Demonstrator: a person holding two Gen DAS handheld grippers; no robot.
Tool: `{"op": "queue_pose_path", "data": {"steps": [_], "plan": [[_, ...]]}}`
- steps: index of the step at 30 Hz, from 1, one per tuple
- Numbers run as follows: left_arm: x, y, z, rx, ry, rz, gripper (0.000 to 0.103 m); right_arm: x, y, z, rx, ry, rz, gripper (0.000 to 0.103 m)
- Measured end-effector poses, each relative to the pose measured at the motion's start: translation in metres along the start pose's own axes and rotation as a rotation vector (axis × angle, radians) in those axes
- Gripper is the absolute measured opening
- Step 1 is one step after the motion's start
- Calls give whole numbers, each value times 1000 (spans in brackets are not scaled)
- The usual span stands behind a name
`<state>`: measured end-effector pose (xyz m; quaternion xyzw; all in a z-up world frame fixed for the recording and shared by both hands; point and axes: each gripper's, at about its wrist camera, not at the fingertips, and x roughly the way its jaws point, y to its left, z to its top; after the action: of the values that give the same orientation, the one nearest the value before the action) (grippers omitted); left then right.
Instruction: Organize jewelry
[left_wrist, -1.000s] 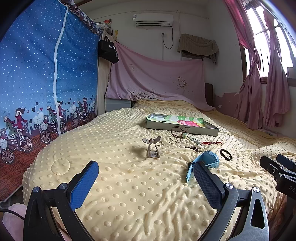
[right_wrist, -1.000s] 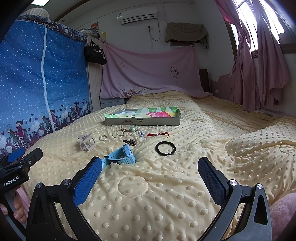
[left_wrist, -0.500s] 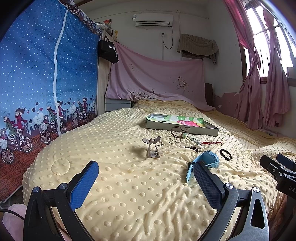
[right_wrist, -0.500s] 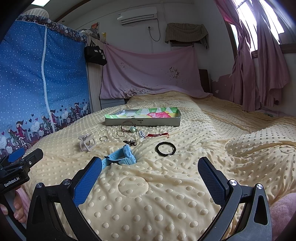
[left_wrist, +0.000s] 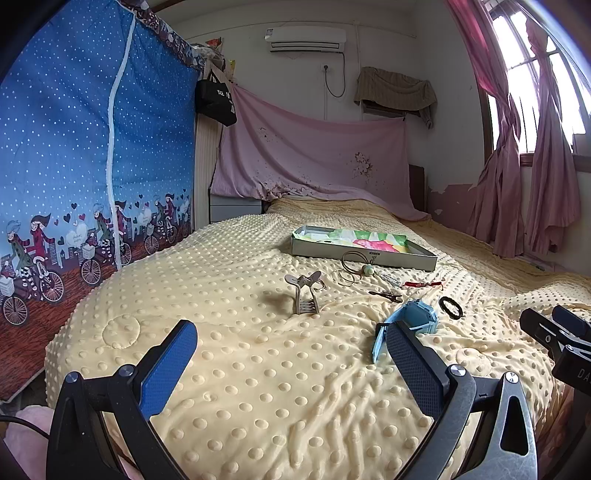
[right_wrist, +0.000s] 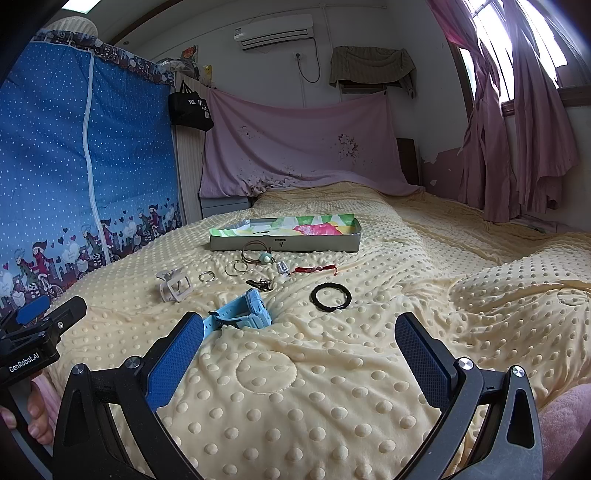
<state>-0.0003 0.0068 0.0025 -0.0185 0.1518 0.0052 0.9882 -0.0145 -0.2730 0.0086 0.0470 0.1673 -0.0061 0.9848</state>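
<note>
Jewelry lies scattered on a dimpled, cream-yellow blanket (right_wrist: 369, 369), in front of a shallow grey tray (right_wrist: 284, 244) lined with bright paper. From the left in the right wrist view: a pale plastic claw clip (right_wrist: 174, 285) standing on its teeth, a small metal ring (right_wrist: 206, 276), thin wire hoops (right_wrist: 236, 266), a dark tangled piece (right_wrist: 260, 283) too small to make out, a chunky light-blue watch (right_wrist: 243, 310) with its strap partly behind a finger pad, a red cord bracelet (right_wrist: 314, 269) and a black braided hair tie (right_wrist: 330, 296). The left gripper (left_wrist: 291, 350) and right gripper (right_wrist: 301, 345) hover spread wide, blue textured pads holding nothing
</note>
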Motion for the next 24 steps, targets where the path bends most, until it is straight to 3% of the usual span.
{"op": "queue_pose_path", "data": {"steps": [24], "plan": [[-2, 0, -1, -3, 2, 2, 103, 1, 0, 0, 0, -1, 2, 102]]}}
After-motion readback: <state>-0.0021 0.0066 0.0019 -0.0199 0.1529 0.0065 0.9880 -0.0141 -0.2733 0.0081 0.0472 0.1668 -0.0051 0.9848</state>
